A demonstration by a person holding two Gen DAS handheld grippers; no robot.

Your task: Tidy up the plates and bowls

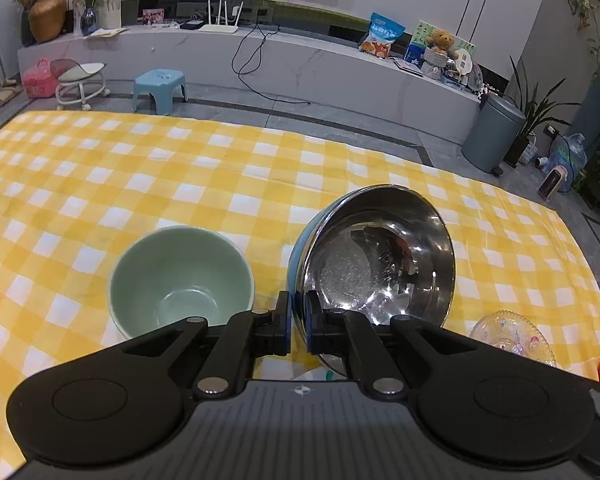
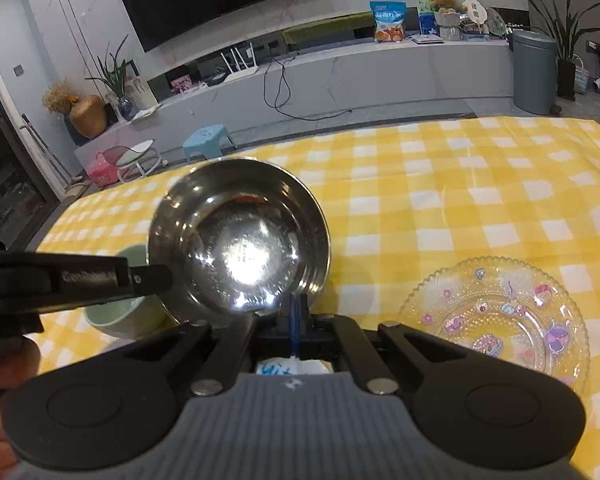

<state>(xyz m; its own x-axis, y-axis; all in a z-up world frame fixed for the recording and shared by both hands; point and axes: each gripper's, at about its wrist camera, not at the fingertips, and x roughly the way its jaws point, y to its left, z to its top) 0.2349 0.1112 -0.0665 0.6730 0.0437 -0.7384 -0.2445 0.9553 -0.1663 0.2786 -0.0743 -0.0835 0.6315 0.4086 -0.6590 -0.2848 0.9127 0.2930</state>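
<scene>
A steel bowl (image 1: 380,264) with a blue outer shell stands tilted above the yellow checked cloth (image 1: 140,168). My left gripper (image 1: 299,320) is shut on its near rim, one pad inside and one outside. In the right wrist view the same bowl (image 2: 236,240) faces the camera, and the left gripper (image 2: 156,276) reaches in from the left onto its rim. My right gripper (image 2: 295,312) is shut, its tips right at the bowl's lower edge; whether they pinch the rim is unclear. A pale green bowl (image 1: 180,280) sits upright to the left, partly hidden (image 2: 120,320) behind the steel bowl.
A clear glass plate (image 2: 496,312) with cartoon stickers lies on the cloth to the right, also at the right edge (image 1: 512,336). A paper with blue writing (image 2: 288,368) lies under the right gripper. A hand (image 2: 12,360) holds the left gripper. Beyond the table's far edge is floor.
</scene>
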